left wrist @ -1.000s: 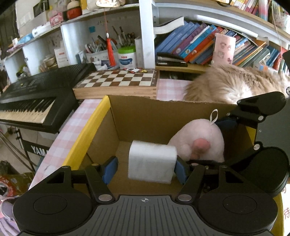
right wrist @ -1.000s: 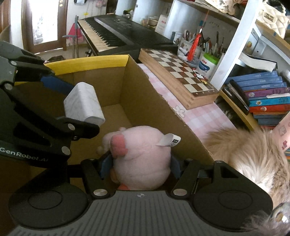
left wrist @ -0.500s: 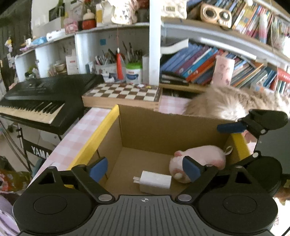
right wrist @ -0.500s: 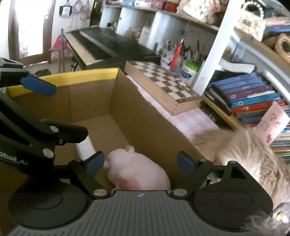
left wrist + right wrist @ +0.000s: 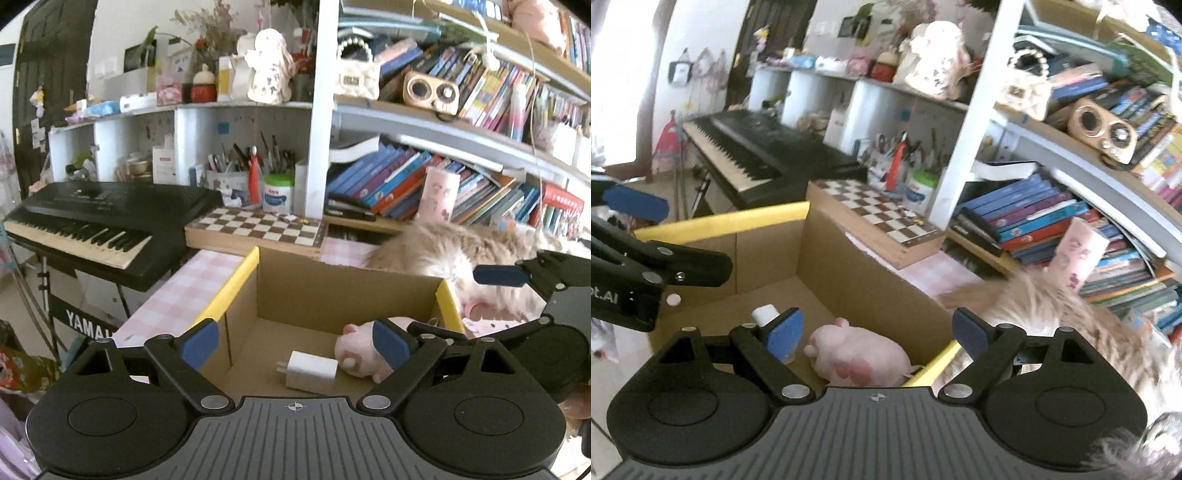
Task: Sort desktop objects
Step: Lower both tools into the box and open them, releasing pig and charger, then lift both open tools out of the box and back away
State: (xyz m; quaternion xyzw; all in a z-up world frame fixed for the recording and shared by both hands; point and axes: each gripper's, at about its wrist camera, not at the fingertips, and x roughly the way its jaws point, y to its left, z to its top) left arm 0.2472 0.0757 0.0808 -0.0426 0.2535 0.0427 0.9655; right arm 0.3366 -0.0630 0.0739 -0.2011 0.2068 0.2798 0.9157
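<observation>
An open cardboard box (image 5: 306, 291) with yellow-taped rims stands on the pink checked table. On its floor lie a white plug charger (image 5: 312, 371) and a pink plush toy (image 5: 360, 356), side by side. My left gripper (image 5: 293, 341) hangs above the box, open, nothing between its blue pads. In the right wrist view the plush toy (image 5: 858, 354) and part of the charger (image 5: 764, 314) lie below my right gripper (image 5: 877, 334), which is open and holds nothing. The left gripper's fingers (image 5: 635, 203) show at that view's left edge.
A furry cat (image 5: 450, 254) lies right behind the box (image 5: 849, 269). A wooden chessboard (image 5: 256, 229) sits beyond the box, a black keyboard (image 5: 103, 218) to the left. Shelves with books (image 5: 399, 181) and a pen cup (image 5: 229, 177) fill the back.
Both grippers let go: the charger and the plush toy dropped to the box floor. Both grippers opened wide, then rose and drew back from the box.
</observation>
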